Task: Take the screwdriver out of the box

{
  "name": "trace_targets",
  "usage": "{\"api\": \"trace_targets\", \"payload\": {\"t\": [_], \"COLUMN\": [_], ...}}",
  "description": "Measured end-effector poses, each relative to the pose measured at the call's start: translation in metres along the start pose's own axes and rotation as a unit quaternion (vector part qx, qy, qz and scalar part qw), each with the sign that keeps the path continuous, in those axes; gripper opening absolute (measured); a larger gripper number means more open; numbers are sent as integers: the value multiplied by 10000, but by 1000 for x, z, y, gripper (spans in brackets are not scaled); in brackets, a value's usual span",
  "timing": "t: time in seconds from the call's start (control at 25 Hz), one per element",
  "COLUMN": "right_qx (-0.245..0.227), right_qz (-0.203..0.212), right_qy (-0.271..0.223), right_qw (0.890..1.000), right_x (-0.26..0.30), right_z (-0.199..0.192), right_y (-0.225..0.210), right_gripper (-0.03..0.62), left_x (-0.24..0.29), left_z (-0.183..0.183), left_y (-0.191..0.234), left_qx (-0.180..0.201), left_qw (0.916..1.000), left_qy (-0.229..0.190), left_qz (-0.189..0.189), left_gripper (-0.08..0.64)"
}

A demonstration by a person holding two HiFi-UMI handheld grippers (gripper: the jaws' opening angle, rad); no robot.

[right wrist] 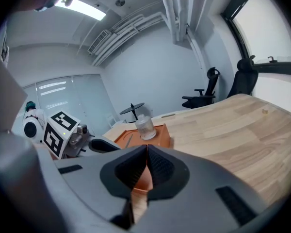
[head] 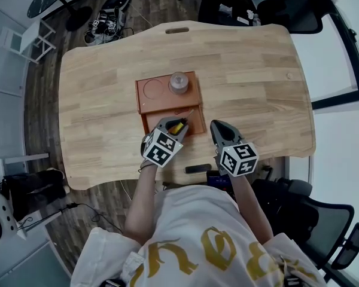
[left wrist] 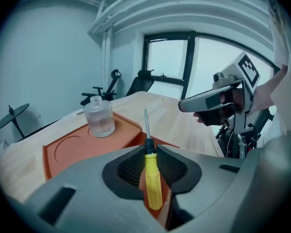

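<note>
My left gripper (head: 178, 124) is shut on a screwdriver (head: 179, 126) with a yellow handle, held just above the near end of the orange box (head: 140, 94). In the left gripper view the yellow handle (left wrist: 153, 178) is pinched between the pads of the left gripper (left wrist: 146, 147), and the metal shaft points up and away over the box (left wrist: 63, 152). My right gripper (head: 217, 126) hovers beside it to the right, its jaws shut with nothing between them (right wrist: 146, 152). The right gripper view shows the screwdriver's shaft (right wrist: 128, 140) over the box (right wrist: 160, 139).
A clear glass bottle (head: 179, 82) stands on the box's far half, beside a round recess (head: 152, 88). A small black object (head: 197, 168) lies at the table's near edge. Office chairs (head: 293, 11) stand beyond the far edge of the wooden table (head: 257, 70).
</note>
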State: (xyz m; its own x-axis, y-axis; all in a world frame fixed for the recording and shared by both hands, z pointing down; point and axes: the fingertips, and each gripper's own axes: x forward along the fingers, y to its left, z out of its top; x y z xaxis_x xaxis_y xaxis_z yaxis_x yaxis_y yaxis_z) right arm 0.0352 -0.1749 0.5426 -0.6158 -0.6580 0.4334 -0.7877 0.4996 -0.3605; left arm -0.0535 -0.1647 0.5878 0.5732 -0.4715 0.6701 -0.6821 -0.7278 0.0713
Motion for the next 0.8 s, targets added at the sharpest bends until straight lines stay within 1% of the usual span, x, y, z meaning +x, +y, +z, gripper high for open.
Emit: {"api": "trace_targets", "payload": {"t": [0.08,0.16,0.2,0.28,0.32,0.4,0.48,0.56,0.6,0.72,0.8], "right_qx": [95,19,-164,-720,-908,-981,-954,-960,-973,-997,-999], "right_qz": [8,-55,-124,-263,-287,-289,-339,-379,-378,-363,-357], "right_qy": [-123,-227,-270,-306,-329,-447,-581,-687,-729,-842,-918], "right_qw": [9999,9997,9994,9966,9949,9938,9932,9923,9919,9908,9901], "right_x": [-6,-14,-18,-27,-31,-37,-46,-55,-58,-65,-70], "right_z": [5,9,12,19,23,31,36,37,37,37,38], "right_y": [2,3,3,7,9,13,14,16,18,28,35], "right_gripper": [12,12,12,12,12,12,12,12,12,12,12], "left_x": [-9,-18,-23,-36,-44,-59,-72,-83,-90,-115,-128], "left_z": [7,12,13,14,15,20,24,29,32,44,51], "left_y": [1,1,2,6,9,14,15,10,8,3,-1], "left_qx": [-201,-448,-558,-743,-850,-1055,-1094,-1047,-1076,-1316,-1250], "left_qw": [9994,9975,9962,9934,9912,9855,9819,9798,9775,9650,9622], "left_qy": [-266,-538,-648,-845,-973,-1263,-1459,-1608,-1724,-2199,-2340], "left_qz": [72,127,152,240,291,401,515,558,560,551,610], "left_gripper": [77,77,77,77,77,77,77,77,77,77,77]}}
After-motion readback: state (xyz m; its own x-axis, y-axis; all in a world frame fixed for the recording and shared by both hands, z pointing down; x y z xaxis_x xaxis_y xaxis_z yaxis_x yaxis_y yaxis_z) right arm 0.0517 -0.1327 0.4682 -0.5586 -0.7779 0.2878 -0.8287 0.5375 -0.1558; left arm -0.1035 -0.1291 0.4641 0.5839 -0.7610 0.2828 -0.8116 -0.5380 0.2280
